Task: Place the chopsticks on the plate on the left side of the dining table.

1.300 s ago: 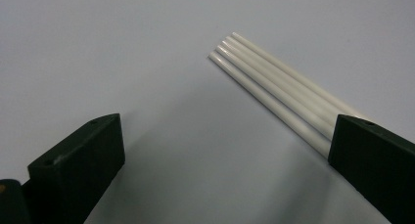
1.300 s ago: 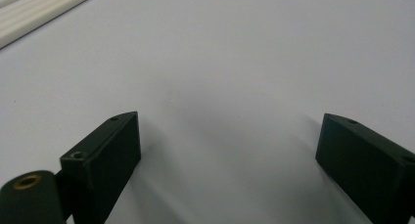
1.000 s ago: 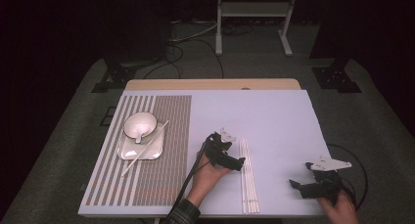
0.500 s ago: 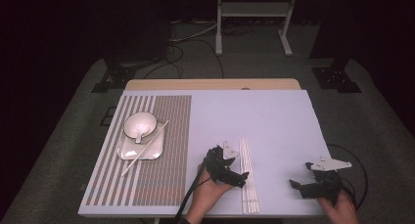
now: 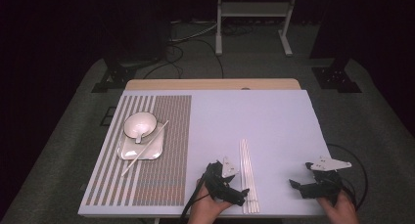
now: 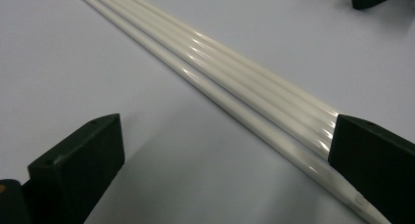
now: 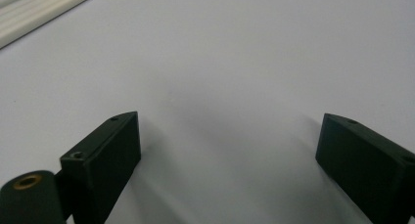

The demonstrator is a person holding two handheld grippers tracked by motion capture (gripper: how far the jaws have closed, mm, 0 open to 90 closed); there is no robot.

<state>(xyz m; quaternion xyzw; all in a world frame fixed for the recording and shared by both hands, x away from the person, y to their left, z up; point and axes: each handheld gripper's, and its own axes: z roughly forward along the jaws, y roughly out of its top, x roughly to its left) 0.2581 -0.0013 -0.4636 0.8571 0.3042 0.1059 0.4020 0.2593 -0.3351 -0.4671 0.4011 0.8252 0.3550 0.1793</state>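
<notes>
Both tongs, left (image 5: 243, 190) and right (image 5: 295, 184), sit low with jaws spread wide.

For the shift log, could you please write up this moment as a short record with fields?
surface: pale table cover with a striped mat on its left part
chopsticks: white chopsticks lying side by side, near the front edge
left gripper: left gripper open, low beside the chopsticks' near ends
right gripper: right gripper open over bare cover
place setting: bowl on a plate, on the mat
</notes>
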